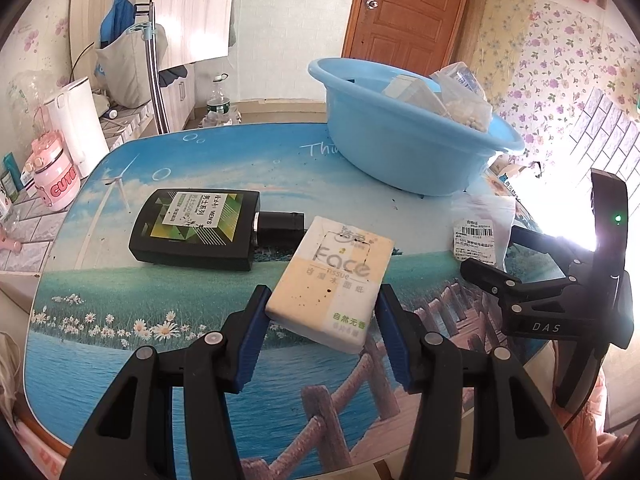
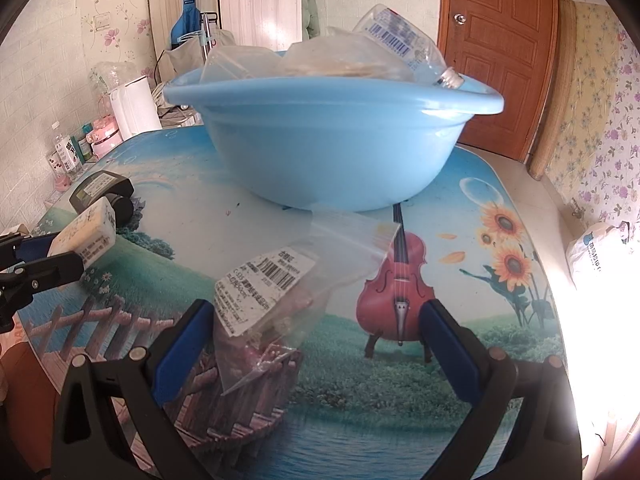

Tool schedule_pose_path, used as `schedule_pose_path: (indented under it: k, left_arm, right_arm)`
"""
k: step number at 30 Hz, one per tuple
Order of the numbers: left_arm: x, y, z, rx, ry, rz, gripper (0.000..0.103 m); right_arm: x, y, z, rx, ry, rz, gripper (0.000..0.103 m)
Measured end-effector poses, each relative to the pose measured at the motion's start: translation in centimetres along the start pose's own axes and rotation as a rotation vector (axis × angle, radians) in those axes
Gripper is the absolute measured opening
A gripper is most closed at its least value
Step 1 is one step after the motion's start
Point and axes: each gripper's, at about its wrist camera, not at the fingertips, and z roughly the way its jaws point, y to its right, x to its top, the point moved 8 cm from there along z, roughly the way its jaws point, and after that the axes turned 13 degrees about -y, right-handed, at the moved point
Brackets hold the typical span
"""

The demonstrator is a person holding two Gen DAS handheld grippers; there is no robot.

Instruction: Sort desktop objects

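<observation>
Glare hides the table edge; left fingers [image 1: 276, 316] clamp tissue pack [image 1: 334, 280]; right fingers [image 2: 434, 316] spread.

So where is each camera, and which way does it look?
Left wrist: sits on the left tool, looks down across the table at the tissue pack it grips; the right tool shows too.
Right wrist: sits on the right tool, open over a plastic bag, facing the basin.
Both see the basin, bag, pack and black bottle.
</observation>
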Motion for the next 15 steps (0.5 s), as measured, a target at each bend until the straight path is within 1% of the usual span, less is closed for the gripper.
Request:
schedule_pose_path:
  k: [15]
  left_arm:
    - [0.14,-0.39,-0.53,0.016,0.012,-0.004,0.052]
  right_arm:
    - [-0.04,0.03,0.03,0.0,0.001,0.0,0.103]
